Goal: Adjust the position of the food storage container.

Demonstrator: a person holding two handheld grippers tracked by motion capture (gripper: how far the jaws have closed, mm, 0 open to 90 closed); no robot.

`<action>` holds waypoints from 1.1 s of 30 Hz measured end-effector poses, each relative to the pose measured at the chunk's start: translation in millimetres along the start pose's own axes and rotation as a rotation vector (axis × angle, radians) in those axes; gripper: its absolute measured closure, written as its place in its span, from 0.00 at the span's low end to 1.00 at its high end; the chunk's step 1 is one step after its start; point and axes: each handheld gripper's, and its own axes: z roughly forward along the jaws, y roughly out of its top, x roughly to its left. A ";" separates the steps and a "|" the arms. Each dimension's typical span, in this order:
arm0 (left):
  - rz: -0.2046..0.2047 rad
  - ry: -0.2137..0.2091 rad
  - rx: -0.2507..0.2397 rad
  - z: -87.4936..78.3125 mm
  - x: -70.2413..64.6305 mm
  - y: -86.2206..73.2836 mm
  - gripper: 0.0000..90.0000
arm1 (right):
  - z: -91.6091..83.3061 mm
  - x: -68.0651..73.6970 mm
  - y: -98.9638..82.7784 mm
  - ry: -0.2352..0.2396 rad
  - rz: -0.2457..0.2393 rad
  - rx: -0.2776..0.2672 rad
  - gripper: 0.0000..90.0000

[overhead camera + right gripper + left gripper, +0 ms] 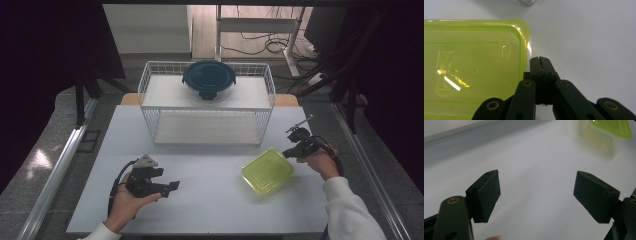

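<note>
A yellow-green lidded plastic box (267, 170) lies on the white table (210, 200), right of centre. My right gripper (289, 151) is at the box's far right corner. In the right gripper view its jaws are pressed together with nothing between them, the gripper (540, 59) right beside the box's edge (474, 70). My left gripper (172, 186) rests low at the front left, pointing right toward the box. Its pads (487, 195) stand wide apart over bare table, and the box (607, 130) shows far off at the upper right.
A white wire basket rack (207, 102) stands at the back of the table. On its top shelf sits a round container with a dark blue lid (209, 79). Black curtains flank both sides.
</note>
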 end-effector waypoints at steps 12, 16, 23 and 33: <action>0.000 -0.002 0.006 1.3 -0.8 -0.3 0.23 | -0.7 16.0 -4.2 0.040 -0.010 0.003 0.99; 0.000 -0.002 0.007 1.6 -0.6 -0.4 0.23 | -0.7 21.6 -5.9 0.053 -0.016 0.001 0.99; 0.000 -0.002 0.007 1.6 -1.0 -0.4 0.23 | -1.7 29.2 -9.6 0.083 -0.016 -0.012 0.99; 0.002 -0.004 0.007 2.0 -1.4 -0.6 0.23 | -9.7 22.3 -25.8 0.072 0.020 -0.033 0.98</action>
